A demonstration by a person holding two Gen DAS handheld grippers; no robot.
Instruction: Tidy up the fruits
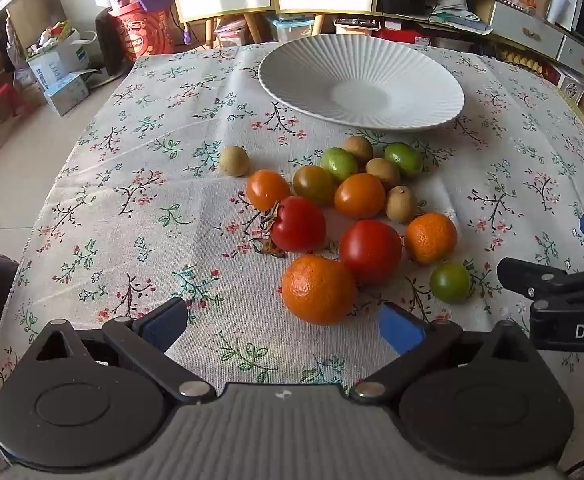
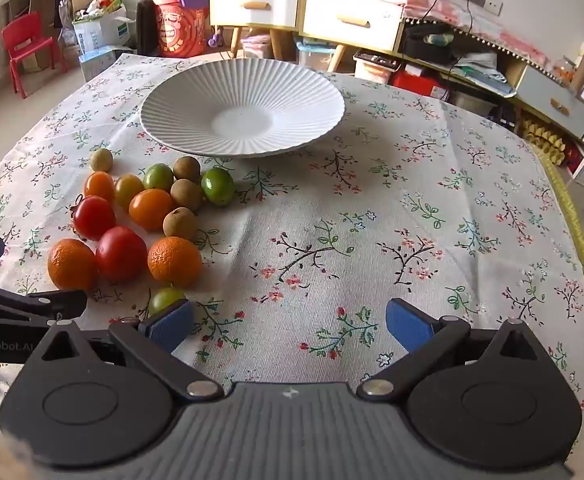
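A white ribbed plate [image 1: 412,76] [image 2: 312,108] stands empty at the far side of the flowered tablecloth [image 1: 151,200] [image 2: 412,220]. In front of it lies a loose pile of fruit: two mandarins [image 1: 318,289] [image 2: 175,261], red tomatoes [image 1: 370,251] [image 2: 120,253], orange tomatoes [image 1: 359,196], green fruits [image 1: 450,282] and brown longans [image 1: 233,161]. My left gripper [image 1: 285,322] is open and empty, just short of the nearest mandarin. My right gripper [image 2: 289,322] is open and empty over bare cloth, right of the pile; a green fruit [image 2: 165,298] sits by its left fingertip.
Beyond the table stand white drawer cabinets [image 2: 304,12], a red drum [image 2: 175,28], cardboard boxes [image 1: 59,68] and a red chair [image 2: 27,48]. A cluttered low shelf [image 2: 472,60] runs along the right. The table's right edge has a yellow trim [image 2: 580,240].
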